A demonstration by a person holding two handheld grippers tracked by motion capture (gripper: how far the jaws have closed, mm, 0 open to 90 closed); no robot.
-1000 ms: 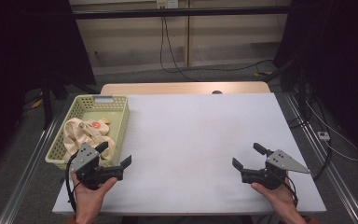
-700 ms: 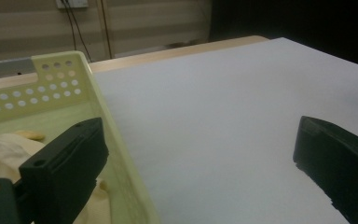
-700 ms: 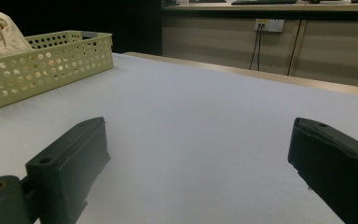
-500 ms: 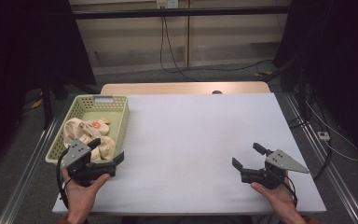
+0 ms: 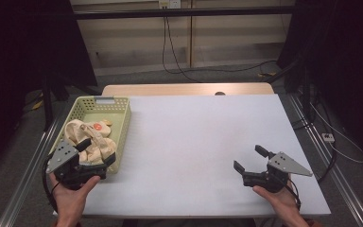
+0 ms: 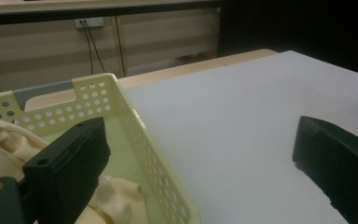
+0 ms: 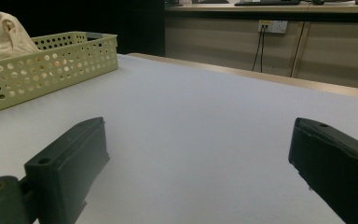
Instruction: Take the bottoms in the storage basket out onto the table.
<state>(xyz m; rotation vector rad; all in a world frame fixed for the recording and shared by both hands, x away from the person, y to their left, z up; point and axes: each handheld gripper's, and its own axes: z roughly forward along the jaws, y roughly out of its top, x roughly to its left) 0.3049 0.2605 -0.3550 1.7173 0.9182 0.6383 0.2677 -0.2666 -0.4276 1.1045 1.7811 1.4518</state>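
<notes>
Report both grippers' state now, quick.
Left gripper: open, holding nothing, one jaw over the cream cloth in the pale yellow perforated plastic basket.
Right gripper: open, holding nothing, above the white table.

- The high view looks forward and down from above the person's side, taking in the whole white tabletop [image 5: 194, 142] and the floor beyond.
- The left gripper view sits low and close at the near end of the yellow basket [image 6: 135, 126], one jaw over the basket and the other over the tabletop.
- The right gripper view sits low over the tabletop [image 7: 205, 121], facing across it towards the basket [image 7: 46, 65].
- All three share the basket, the cream cloth [image 5: 87, 137] and the tabletop.
</notes>
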